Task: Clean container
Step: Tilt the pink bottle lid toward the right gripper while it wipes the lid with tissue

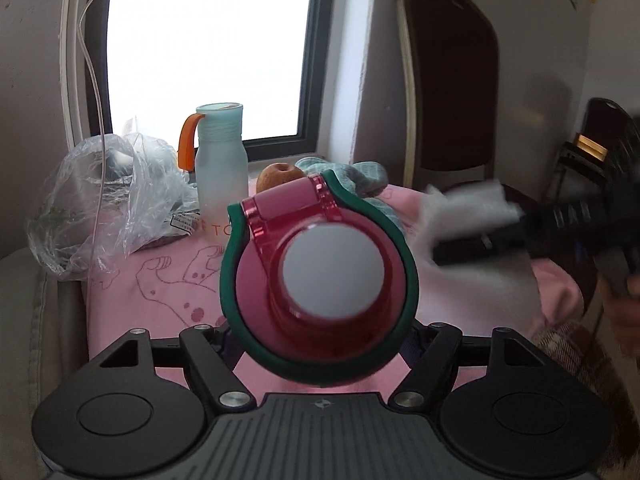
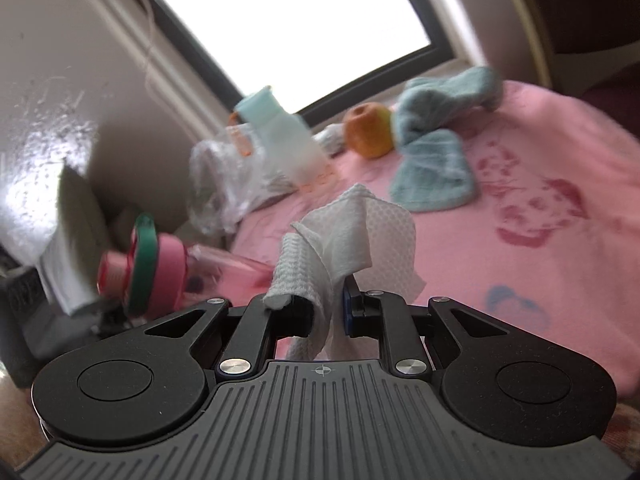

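A pink bottle with a dark green carry loop fills the middle of the left wrist view, its pale round lid facing the camera. My left gripper is shut on its body, and the bottle hides the fingertips. In the right wrist view the same bottle lies tilted at the lower left, blurred. My right gripper is shut on a crumpled white cloth that sticks up between the fingers. The left wrist view shows that cloth just right of the bottle, apart from it.
A pink printed tablecloth covers the table. At the back by the window stand a frosted bottle with an orange handle, a clear plastic bag, an apple and a teal cloth. A dark chair stands behind.
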`<state>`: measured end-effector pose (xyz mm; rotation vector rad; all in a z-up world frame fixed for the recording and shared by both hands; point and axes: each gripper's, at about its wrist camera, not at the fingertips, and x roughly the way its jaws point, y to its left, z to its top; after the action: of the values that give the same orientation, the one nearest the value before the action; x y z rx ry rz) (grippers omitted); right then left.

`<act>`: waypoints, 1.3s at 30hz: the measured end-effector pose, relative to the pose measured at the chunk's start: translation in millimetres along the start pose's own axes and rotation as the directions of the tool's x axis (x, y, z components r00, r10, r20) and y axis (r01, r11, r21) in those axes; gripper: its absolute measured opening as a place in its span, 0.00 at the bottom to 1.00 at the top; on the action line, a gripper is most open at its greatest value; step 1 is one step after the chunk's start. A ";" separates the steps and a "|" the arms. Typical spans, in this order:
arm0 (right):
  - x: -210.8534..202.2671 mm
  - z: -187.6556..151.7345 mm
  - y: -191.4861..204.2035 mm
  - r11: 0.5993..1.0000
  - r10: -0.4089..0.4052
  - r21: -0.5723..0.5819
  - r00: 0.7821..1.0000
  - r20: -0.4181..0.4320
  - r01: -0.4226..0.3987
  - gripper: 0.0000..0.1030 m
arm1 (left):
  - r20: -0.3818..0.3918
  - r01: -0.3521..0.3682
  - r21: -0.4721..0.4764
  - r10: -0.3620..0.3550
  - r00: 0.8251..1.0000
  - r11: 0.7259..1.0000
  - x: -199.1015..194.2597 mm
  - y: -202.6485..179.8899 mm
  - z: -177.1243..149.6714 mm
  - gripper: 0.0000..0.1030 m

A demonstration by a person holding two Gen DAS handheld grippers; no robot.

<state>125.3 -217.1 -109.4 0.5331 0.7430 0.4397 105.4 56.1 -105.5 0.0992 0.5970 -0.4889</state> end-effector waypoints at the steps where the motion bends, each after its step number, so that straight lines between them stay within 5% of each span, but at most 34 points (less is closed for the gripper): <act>1: 3.0 4.7 5.1 0.999 0.039 -0.004 0.999 -0.004 -0.039 0.19 | 0.008 0.000 0.027 0.000 1.000 1.000 -1.4 -3.1 -3.0 0.69; 4: 15.2 22.5 28.4 0.979 0.202 -0.026 0.979 -0.034 -0.203 0.19 | 0.031 -0.008 0.146 0.003 1.000 0.989 -4.1 -14.9 -10.8 0.69; 7: 41.8 40.0 46.5 0.918 0.392 -0.004 0.911 -0.126 -0.396 0.20 | 0.047 -0.019 0.249 0.007 0.999 0.968 -5.5 -26.4 -17.3 0.69; 10: 78.6 44.5 54.9 0.900 0.423 0.004 0.873 -0.243 -0.436 0.20 | 0.052 -0.021 0.261 0.008 0.999 0.965 -6.0 -26.7 -18.5 0.69; 13: 116.1 36.1 52.0 0.953 0.278 -0.024 0.903 -0.329 -0.302 0.18 | 0.050 -0.018 0.252 0.005 0.999 0.967 -5.9 -23.9 -18.5 0.69; 17: 137.2 28.5 28.1 0.996 0.052 -0.054 0.960 -0.275 -0.070 0.18 | 0.048 -0.019 0.200 0.009 0.999 0.980 -4.9 -17.1 -17.6 0.70; 21: 128.4 25.4 -0.5 0.999 -0.045 -0.014 0.970 -0.239 0.043 0.18 | 0.050 -0.028 0.123 0.022 0.999 0.992 -1.1 -9.6 -15.8 0.70; 24: 118.5 18.8 -13.1 0.994 -0.107 -0.037 0.953 -0.283 0.101 0.18 | 0.046 -0.032 0.066 0.029 0.999 0.997 -0.8 -6.0 -14.4 0.70; 28: 92.0 10.2 -15.8 0.997 -0.081 -0.003 0.965 -0.251 0.083 0.18 | 0.036 -0.032 0.057 0.030 0.999 0.998 -1.6 -8.0 -12.4 0.69; 31: 60.5 18.6 1.9 0.997 0.074 0.036 0.985 -0.156 -0.070 0.18 | 0.033 -0.040 0.058 0.038 0.999 0.998 -3.1 -13.0 -11.1 0.69; 35: 48.3 26.7 20.4 0.934 0.348 0.122 0.930 -0.116 -0.334 0.18 | 0.026 -0.053 0.053 0.052 0.998 0.997 -2.4 -16.2 -9.8 0.69; 37: 56.3 24.9 21.7 0.933 0.348 0.147 0.929 -0.127 -0.329 0.18 | 0.022 -0.057 0.057 0.056 0.998 0.997 -1.9 -17.1 -9.5 0.69; 39: 66.2 23.5 17.1 0.961 0.256 0.140 0.958 -0.133 -0.237 0.18 | 0.019 -0.061 0.059 0.060 0.998 0.996 -1.4 -17.8 -9.2 0.69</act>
<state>182.8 -174.4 -118.7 0.7187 0.8558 0.6756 91.2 43.1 -111.4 0.1691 0.5609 -0.4488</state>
